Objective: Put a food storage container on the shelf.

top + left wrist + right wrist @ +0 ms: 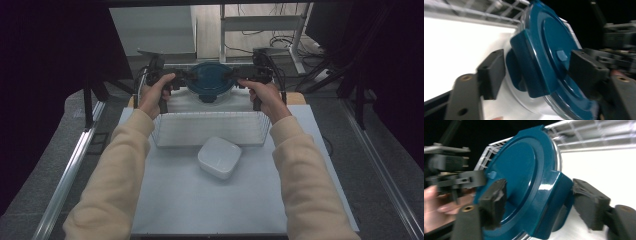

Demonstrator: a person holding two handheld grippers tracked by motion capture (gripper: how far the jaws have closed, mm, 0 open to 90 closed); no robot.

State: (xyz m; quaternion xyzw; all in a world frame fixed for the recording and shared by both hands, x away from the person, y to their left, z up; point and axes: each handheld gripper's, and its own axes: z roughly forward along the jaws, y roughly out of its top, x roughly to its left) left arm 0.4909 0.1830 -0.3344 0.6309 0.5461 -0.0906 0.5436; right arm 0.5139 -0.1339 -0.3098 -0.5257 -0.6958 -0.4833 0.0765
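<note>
**A:** The round glass container with the teal clip-lock lid (210, 82) sits at the far end of the white tray (175, 200), at twelve o'clock from the white wire basket (210, 129) and well beyond the small white rounded box (219, 157).

**B:** And the grippers?

**A:** One flanks it on each side. The left gripper (181, 80) is at its nine o'clock and the right gripper (235, 76) at its three o'clock, both pointing inward. Neither hand is nearer.

**B:** Are they gripping it?

**A:** No. In the left gripper view the left gripper (536, 68) has its jaws wide. They straddle the lid's side latch (530, 72), with one jaw over the lid's top, and a gap shows at the pad on the latch side. In the right gripper view the right gripper (541, 197) stands the same way around the opposite latch (555, 202), with its pads apart from the plastic.

**B:** So what does the next move hinge on?

**A:** Probably the latches. They lie on the nine-to-three line across the lid, straight ahead of each gripper. The container being round, it has no long axis.

**B:** Any writing?

**A:** No brand, label or lettering can be read. There is only a small raised nub (561, 55) on the lid.
</note>
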